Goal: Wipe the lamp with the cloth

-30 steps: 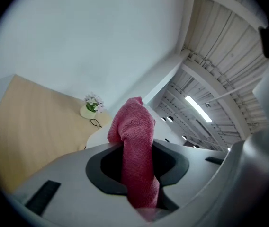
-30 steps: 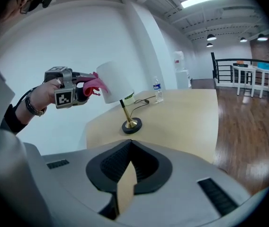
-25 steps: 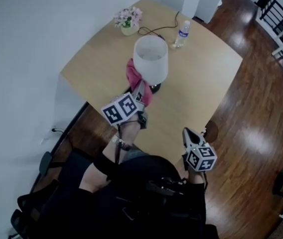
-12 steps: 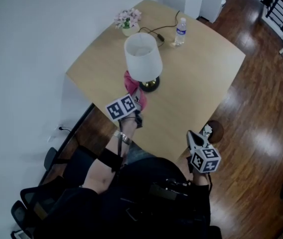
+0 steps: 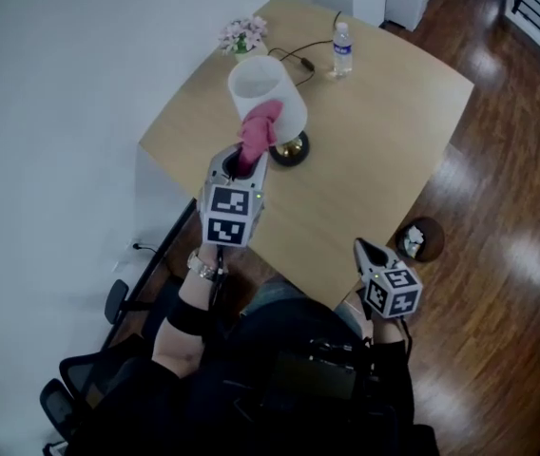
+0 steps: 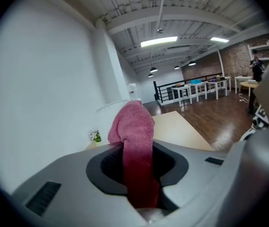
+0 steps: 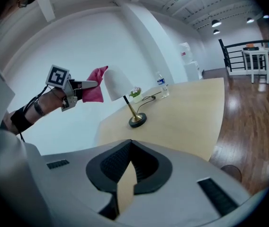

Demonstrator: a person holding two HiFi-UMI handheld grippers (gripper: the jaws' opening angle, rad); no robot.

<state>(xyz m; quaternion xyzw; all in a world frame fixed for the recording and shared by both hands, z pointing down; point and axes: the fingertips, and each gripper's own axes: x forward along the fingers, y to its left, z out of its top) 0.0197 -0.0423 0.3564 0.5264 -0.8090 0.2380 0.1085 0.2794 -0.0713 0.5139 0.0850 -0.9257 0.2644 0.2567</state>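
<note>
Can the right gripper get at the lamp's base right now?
Probably yes: only bare table lies between the right gripper and the lamp base, and the left gripper holds the cloth higher, by the shade.

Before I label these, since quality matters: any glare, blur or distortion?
Head view: sharp, glare streaks the floor. Left gripper view: fisheye, dark corners, cloth looms close. Right gripper view: fisheye curves the table; lamp clear.

lamp (image 5: 281, 95) on table (image 5: 389, 155), bottle (image 5: 342, 48) behind (flowers (image 5: 241, 34) left)
</note>
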